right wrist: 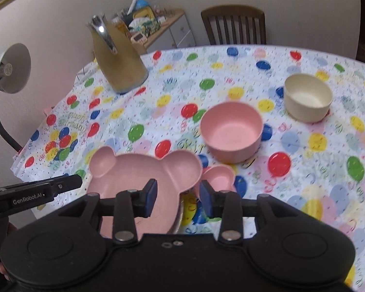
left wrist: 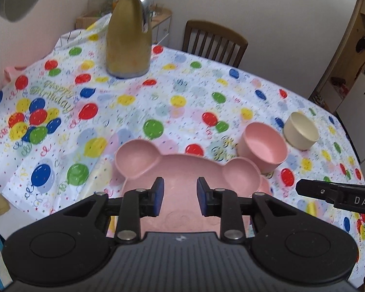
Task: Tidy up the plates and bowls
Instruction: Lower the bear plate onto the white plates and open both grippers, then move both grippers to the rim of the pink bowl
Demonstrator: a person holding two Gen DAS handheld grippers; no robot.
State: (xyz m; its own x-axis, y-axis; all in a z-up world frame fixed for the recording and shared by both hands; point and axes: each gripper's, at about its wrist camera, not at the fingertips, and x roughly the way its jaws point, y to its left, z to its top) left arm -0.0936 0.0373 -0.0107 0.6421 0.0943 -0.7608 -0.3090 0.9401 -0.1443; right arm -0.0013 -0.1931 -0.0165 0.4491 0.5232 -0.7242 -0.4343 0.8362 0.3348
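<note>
From my left wrist cam, the left gripper (left wrist: 180, 196) has its blue-padded jaws spread with nothing between them, hanging just above the pink bear-shaped divided plate (left wrist: 143, 160) that sits on the balloon-print plastic tablecloth (left wrist: 124, 102). The plate's ears poke out past the fingertips on both sides, so I'm pretty much centred over it and not touching. Off to the right of the plate, just beside its ear, is the round pink bowl (left wrist: 264, 146), and a bit farther right the round cream bowl (left wrist: 301, 131), apart from each other. The tall gold jug (left wrist: 129, 41) stands well back. The cloth reads "Happy Birthday" in gold script, and the other gripper's finger poking in from the right shows "DAS". Switching to the right wrist cam: the right gripper (right wrist: 178, 198) is also spread and empty, sitting over the right edge of the bear plate (right wrist: 133, 170), with a smaller pink bear-shaped dish (right wrist: 219, 176) just past my right finger. The pink bowl (right wrist: 231, 131) is near, up ahead, the cream bowl (right wrist: 307, 96) beyond it to the right. The left gripper's arm coming in from the left says "GenRobot.AI".
</note>
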